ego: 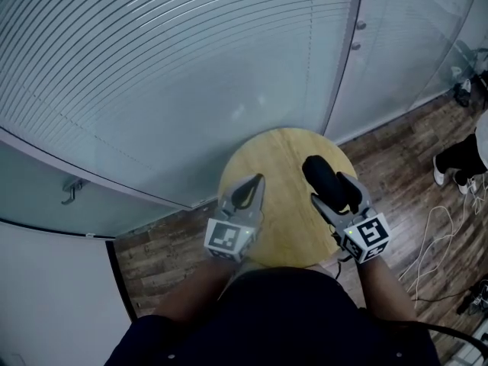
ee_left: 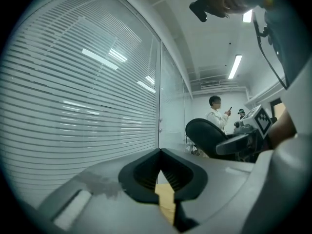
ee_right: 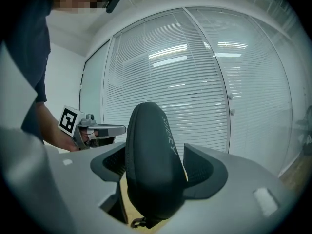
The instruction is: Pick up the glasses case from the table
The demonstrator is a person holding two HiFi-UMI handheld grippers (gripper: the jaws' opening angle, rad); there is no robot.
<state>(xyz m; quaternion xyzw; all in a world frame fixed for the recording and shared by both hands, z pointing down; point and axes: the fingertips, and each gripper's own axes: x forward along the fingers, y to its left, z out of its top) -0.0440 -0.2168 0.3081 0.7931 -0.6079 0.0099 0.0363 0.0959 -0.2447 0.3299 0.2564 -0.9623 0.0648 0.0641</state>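
The black glasses case (ego: 326, 181) hangs above the round wooden table (ego: 284, 152), gripped across its middle by my right gripper (ego: 335, 192). In the right gripper view the case (ee_right: 152, 165) stands on end between the two pads, which press on its sides. My left gripper (ego: 257, 180) is held over the table's left part, jaws shut tip to tip with nothing in them, as the left gripper view (ee_left: 160, 153) confirms. From the left gripper's side the case (ee_left: 205, 134) shows as a dark oval to the right.
A glass wall with white blinds (ego: 175, 67) runs behind the small table. Wooden floor (ego: 396, 166) surrounds it, with loose cables (ego: 442, 235) at the right. A person's legs (ego: 463, 157) stand at the far right; another person (ee_left: 217, 113) stands farther off.
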